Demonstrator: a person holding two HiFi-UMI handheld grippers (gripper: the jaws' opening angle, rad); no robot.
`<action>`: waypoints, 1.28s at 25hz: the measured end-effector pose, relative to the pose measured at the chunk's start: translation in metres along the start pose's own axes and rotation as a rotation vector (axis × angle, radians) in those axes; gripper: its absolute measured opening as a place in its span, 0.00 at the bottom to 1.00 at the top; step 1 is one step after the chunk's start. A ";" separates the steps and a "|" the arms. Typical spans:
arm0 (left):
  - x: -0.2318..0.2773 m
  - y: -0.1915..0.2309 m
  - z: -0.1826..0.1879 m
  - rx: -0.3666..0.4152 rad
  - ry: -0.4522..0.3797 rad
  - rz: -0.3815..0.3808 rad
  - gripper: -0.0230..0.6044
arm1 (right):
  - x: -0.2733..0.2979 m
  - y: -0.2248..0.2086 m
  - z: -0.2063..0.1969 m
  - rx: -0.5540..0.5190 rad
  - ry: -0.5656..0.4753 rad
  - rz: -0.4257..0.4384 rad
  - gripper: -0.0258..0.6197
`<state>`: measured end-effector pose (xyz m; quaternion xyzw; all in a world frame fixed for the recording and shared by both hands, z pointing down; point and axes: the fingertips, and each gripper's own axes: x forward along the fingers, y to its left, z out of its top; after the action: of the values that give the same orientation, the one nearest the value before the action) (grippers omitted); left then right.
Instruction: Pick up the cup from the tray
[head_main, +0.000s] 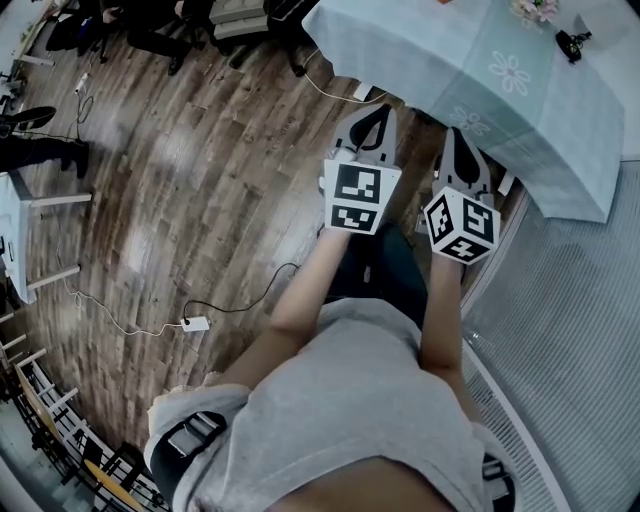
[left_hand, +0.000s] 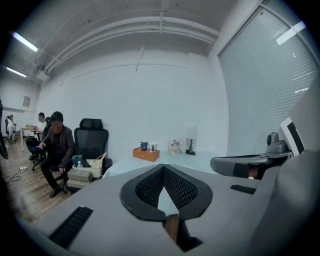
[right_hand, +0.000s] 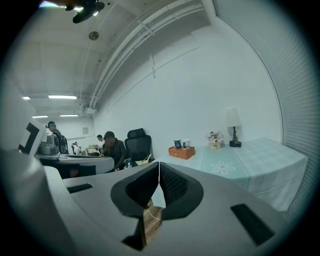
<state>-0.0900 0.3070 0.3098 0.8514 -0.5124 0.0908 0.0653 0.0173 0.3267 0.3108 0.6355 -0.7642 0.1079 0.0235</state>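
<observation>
Far ahead, a wooden tray stands on a table with a pale blue cloth. On it are a dark blue cup and a white cup. The right gripper view shows the same tray, blue cup and white cup. My left gripper is shut and empty, well short of the table. My right gripper is also shut with nothing in it. In the head view both grippers, left and right, are held side by side over the wood floor, pointing at the table.
A small flower pot and a lamp stand on the table right of the tray. A seated person, an office chair and stacked boxes are left of the table. Window blinds line the right side. A cable and power strip lie on the floor.
</observation>
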 end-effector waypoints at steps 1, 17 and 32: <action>0.005 0.001 0.001 0.000 0.001 0.000 0.05 | 0.004 -0.002 0.001 0.001 0.001 -0.002 0.05; 0.137 0.035 0.033 0.000 0.018 0.039 0.05 | 0.140 -0.060 0.035 0.012 0.013 0.040 0.05; 0.264 0.056 0.068 -0.014 0.019 0.085 0.05 | 0.258 -0.123 0.072 0.006 0.015 0.090 0.05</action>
<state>-0.0128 0.0402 0.3029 0.8275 -0.5480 0.0980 0.0725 0.0957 0.0425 0.3017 0.5996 -0.7915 0.1159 0.0227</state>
